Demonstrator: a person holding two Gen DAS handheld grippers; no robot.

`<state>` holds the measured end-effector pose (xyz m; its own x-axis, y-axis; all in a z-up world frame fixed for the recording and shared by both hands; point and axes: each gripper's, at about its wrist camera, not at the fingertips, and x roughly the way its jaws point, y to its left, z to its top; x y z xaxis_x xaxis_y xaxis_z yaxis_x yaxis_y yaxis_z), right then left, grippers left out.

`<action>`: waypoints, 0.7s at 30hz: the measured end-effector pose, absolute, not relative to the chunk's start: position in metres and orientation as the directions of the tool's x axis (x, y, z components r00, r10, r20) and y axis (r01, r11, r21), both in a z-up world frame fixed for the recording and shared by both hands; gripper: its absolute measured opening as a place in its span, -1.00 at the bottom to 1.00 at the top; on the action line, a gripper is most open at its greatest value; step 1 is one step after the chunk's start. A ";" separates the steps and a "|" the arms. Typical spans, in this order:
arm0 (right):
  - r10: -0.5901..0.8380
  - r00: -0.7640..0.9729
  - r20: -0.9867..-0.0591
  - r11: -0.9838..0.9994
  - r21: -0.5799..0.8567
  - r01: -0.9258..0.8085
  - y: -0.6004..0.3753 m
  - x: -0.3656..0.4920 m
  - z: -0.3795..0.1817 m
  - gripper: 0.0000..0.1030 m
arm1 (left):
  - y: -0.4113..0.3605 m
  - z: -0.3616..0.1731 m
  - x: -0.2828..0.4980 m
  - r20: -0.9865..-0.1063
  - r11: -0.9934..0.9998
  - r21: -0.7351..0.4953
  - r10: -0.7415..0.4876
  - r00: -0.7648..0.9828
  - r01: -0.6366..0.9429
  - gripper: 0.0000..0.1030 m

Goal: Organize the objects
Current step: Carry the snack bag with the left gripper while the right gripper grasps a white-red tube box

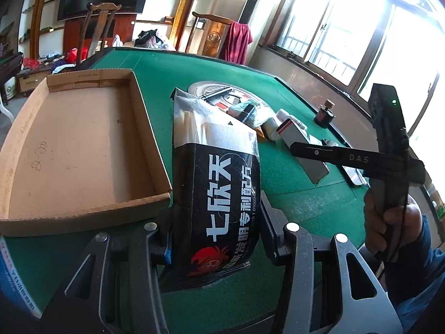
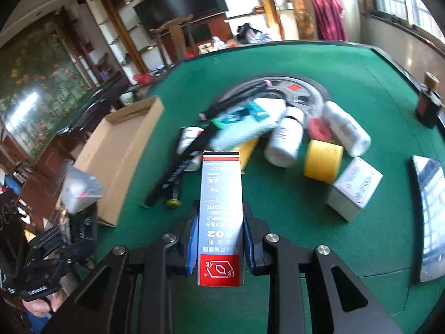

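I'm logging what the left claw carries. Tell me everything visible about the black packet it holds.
The black packet is a glossy plastic pouch, black below with white Chinese characters and a red crab-like logo, clear at the top showing white contents. The left claw is shut on its lower part, holding it upright and slightly tilted above the green table, just right of the cardboard tray.

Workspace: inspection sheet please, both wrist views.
Surface: green felt table, round centre hub.
Job's things: cardboard tray, nothing inside; black packet; grey-red box.
Clutter: white bottles, yellow tape roll, black pens, small white box, dark bottle.
Grippers: left tongs shut on black packet; right tongs shut on grey-red box.
Cables: nothing seen.
Surroundings: chairs, TV, shelves, windows.
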<state>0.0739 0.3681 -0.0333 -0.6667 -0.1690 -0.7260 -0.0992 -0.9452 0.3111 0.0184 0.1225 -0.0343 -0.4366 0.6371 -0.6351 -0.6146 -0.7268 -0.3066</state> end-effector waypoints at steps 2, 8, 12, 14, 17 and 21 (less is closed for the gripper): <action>-0.191 -0.661 -0.725 -0.944 0.321 -0.080 0.361 0.071 -0.034 -0.49 | 0.121 -0.033 0.019 -0.631 -0.732 -0.304 0.634 -0.447 -0.609 -0.08; -0.234 -0.644 -0.729 -0.946 0.323 -0.021 0.338 0.059 -0.031 -0.49 | 0.110 -0.025 0.017 -0.614 -0.746 -0.298 0.628 -0.479 -0.596 -0.08; -0.268 -0.630 -0.729 -0.944 0.328 0.022 0.320 0.050 -0.023 -0.49 | 0.095 -0.015 0.013 -0.599 -0.764 -0.291 0.615 -0.513 -0.576 -0.08; -0.280 -0.625 -0.729 -0.944 0.326 0.044 0.311 0.043 -0.017 -0.49 | 0.085 -0.010 0.008 -0.595 -0.777 -0.285 0.603 -0.532 -0.562 -0.08; -0.315 -0.609 -0.728 -0.937 0.341 0.077 0.297 0.027 -0.009 -0.49 | 0.070 -0.007 -0.006 -0.597 -0.794 -0.296 0.588 -0.546 -0.531 -0.08; -0.342 -0.590 -0.731 -0.929 0.357 0.097 0.281 0.000 0.001 -0.49 | 0.056 -0.006 -0.034 -0.612 -0.815 -0.324 0.567 -0.551 -0.480 -0.08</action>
